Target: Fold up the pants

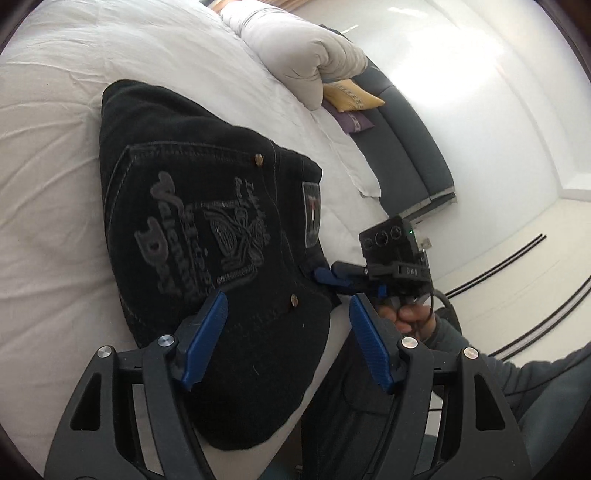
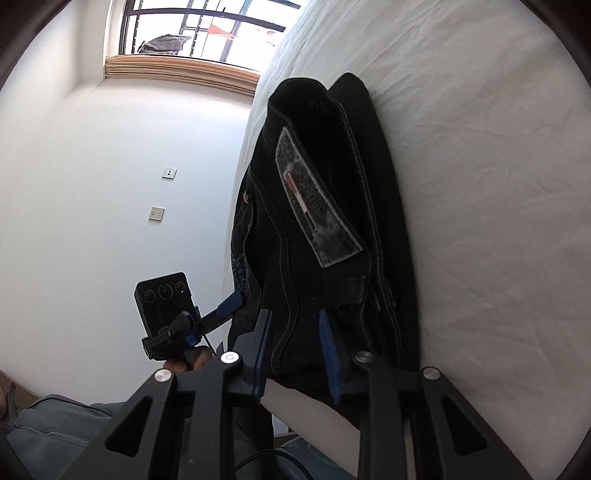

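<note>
Black jeans [image 1: 207, 236] lie folded in a thick bundle near the edge of a white bed [image 1: 55, 184], back pocket print up. My left gripper [image 1: 286, 314] is open, its blue fingers hovering just above the near pocket edge. My right gripper [image 1: 332, 275] shows in the left wrist view at the waistband corner. In the right wrist view the right gripper [image 2: 295, 328] straddles the stacked waistband edge of the jeans [image 2: 325, 206], jaws part closed around the cloth. The left gripper [image 2: 232, 301] shows there too, touching the top of the bundle.
A rolled beige duvet [image 1: 295, 48] lies at the head of the bed. A dark sofa [image 1: 410, 147] with yellow and purple cushions stands beyond. A window [image 2: 199, 26] and white wall are on the other side. The bed edge runs beside my legs.
</note>
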Demonstrator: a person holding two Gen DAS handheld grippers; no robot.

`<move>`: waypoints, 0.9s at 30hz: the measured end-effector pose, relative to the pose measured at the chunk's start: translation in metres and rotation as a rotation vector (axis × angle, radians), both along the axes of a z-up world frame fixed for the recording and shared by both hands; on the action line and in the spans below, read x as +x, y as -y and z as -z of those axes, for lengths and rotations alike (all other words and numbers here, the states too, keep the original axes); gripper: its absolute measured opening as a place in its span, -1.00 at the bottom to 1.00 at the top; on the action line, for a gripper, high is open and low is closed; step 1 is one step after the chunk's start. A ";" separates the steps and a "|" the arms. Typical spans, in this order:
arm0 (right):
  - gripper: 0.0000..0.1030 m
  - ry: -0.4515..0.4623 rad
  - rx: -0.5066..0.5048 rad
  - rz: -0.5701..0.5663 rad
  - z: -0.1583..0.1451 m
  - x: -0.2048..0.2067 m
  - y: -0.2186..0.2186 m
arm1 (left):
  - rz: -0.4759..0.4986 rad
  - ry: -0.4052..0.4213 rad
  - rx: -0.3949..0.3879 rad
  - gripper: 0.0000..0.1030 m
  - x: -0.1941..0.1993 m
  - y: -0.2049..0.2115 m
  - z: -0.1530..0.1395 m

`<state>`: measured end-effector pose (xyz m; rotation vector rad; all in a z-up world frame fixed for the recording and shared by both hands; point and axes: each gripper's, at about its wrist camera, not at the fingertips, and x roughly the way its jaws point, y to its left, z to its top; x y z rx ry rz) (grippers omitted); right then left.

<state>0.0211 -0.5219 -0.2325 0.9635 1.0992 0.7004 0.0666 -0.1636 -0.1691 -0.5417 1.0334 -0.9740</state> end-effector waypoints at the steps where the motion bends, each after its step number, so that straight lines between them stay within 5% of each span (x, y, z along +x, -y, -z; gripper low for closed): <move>1: -0.46 -0.001 0.006 -0.001 0.000 -0.002 0.001 | 0.010 0.010 0.003 0.29 -0.006 0.001 0.001; 13: -0.44 -0.041 -0.131 -0.164 0.005 -0.023 -0.020 | 0.052 0.062 0.065 0.32 -0.023 0.020 -0.004; 16: -0.28 -0.022 -0.205 -0.208 -0.016 -0.019 -0.015 | 0.073 0.068 0.092 0.32 -0.031 0.022 -0.012; 20: 0.07 0.138 -0.169 -0.243 -0.063 0.012 -0.026 | 0.111 0.101 0.103 0.32 -0.046 0.019 -0.028; 24: 0.20 0.210 -0.174 -0.230 -0.079 0.065 -0.036 | 0.002 0.071 0.100 0.32 -0.023 0.007 -0.032; 27: 0.39 0.136 -0.306 -0.110 -0.067 0.098 -0.031 | -0.137 0.049 0.170 0.33 -0.001 -0.006 -0.032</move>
